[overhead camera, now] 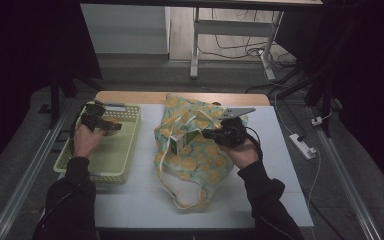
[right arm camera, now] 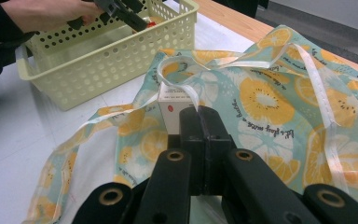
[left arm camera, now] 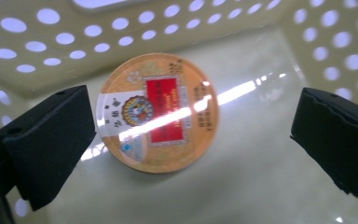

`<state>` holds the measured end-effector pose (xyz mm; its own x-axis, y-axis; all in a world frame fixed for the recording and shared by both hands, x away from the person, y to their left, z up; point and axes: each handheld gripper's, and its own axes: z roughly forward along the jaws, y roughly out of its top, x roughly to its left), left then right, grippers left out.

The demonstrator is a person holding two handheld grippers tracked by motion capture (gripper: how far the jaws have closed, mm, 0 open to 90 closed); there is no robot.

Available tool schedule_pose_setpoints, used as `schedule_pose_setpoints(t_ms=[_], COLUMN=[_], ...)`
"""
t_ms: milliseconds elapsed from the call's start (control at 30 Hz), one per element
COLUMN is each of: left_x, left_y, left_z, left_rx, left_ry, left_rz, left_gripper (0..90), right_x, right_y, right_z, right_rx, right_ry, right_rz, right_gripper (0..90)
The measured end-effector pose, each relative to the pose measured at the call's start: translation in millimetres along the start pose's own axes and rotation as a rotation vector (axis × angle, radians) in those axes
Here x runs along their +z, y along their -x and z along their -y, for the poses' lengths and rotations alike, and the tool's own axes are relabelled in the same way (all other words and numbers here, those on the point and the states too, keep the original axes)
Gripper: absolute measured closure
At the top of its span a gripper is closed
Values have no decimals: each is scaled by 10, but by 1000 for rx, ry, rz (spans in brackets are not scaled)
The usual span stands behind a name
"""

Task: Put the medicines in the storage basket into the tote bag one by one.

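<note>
- High view first: a white table (overhead camera: 130,200) with a wooden strip along its far edge stands in a dim room; beyond it are grey floor, desk legs (overhead camera: 195,45) and loose cables, and a white power strip (overhead camera: 302,146) lies on the floor at the right.
- At the left of the table sits a pale yellow perforated basket (overhead camera: 125,150). The left gripper (overhead camera: 102,124) reaches down into it from the person's left hand (overhead camera: 85,140).
- Left gripper view: the jaws stand wide open with nothing held. A round orange tin (left arm camera: 157,113) with a red label lies flat on the basket floor between them, close to the left-hand finger (left arm camera: 51,140) and well apart from the other; no pad touches it.
- In the middle of the table lies a teal cloth bag (overhead camera: 200,155) printed with orange slices, its pale ribbon handles (overhead camera: 167,185) trailing toward the person. A small white and green box (overhead camera: 180,142) stands in the bag's mouth.
- At the right, the right gripper (overhead camera: 211,133) points at the bag. Right gripper view: its jaws are pressed together, pinching a ribbon handle (right arm camera: 186,91) just in front of the box (right arm camera: 172,109).
</note>
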<state>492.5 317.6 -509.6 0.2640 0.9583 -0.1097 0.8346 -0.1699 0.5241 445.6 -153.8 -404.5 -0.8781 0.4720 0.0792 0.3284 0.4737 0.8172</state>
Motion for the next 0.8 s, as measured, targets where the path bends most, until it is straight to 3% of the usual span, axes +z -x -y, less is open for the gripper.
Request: schedule_pose_setpoints(t_ms=[400, 533, 633, 800], left_x=[199, 209, 198, 188], left_y=[-62, -49, -50, -13], left_z=[-7, -10, -13, -29], left_rx=[-46, -44, -63, -59], left_ry=[-104, -134, -140, -162], left_rz=[-46, -78, -77, -93], left_gripper=[20, 81, 197, 207], right_x=[8, 5, 2, 1], right_y=[-21, -22, -24, -25], right_z=[-1, -3, -4, -5], right_rx=[-5, -6, -8, -8], right_ry=[-2, -3, -4, -2], right_rz=[-3, -3, -2, -3], right_gripper=[900, 900, 900, 900])
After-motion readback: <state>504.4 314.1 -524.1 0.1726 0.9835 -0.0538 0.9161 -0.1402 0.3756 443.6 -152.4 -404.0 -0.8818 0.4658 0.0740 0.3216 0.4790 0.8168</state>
